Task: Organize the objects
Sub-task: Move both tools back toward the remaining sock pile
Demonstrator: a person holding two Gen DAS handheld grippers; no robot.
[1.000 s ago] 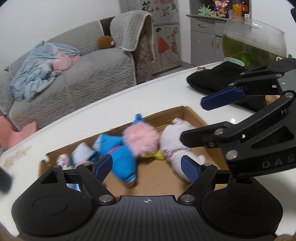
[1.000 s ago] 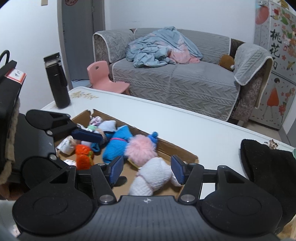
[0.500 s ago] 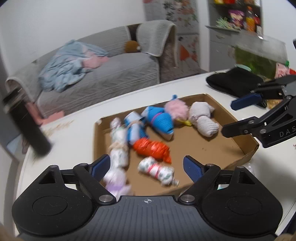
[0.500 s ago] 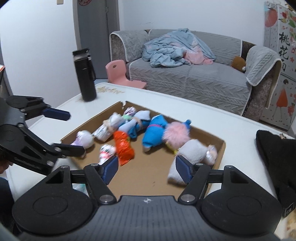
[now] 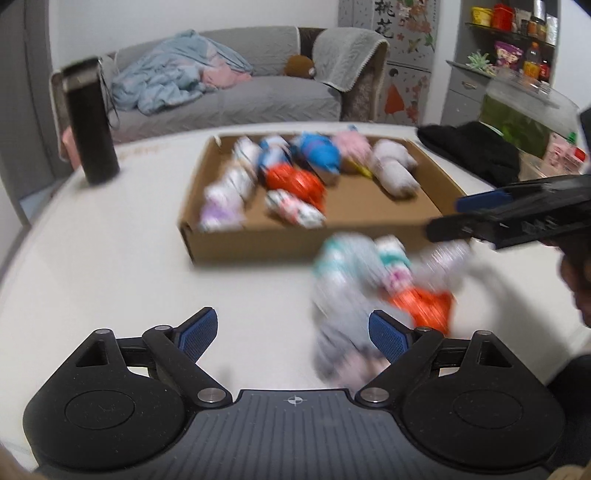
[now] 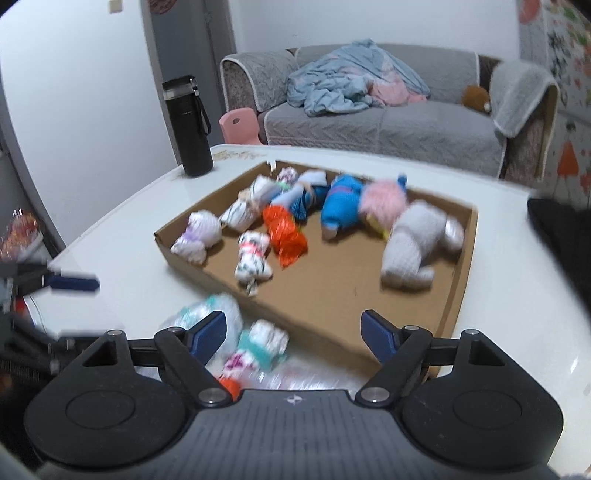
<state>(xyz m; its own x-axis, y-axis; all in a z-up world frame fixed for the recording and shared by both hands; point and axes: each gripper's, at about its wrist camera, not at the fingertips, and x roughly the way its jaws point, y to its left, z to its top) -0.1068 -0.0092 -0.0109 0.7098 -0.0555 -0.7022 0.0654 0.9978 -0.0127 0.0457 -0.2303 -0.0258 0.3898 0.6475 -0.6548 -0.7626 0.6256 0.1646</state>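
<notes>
Several rolled socks [image 5: 373, 280] beside box [image 5: 295, 243], near spread left tongs [image 5: 291, 332]

Looking like a home living room: grey quilted sofa [image 6: 388, 122] standing behind a white table [image 6: 140, 266], rumpled blue blanket [image 6: 343, 85] lying on its seat, brown plush toy [image 6: 475, 98] sitting near the armrest. Small pink child's chair [image 6: 240, 125] showing beside the sofa. Decorated cabinet [image 5: 402, 59] and cluttered shelf [image 5: 517, 33] standing along the far wall.
</notes>
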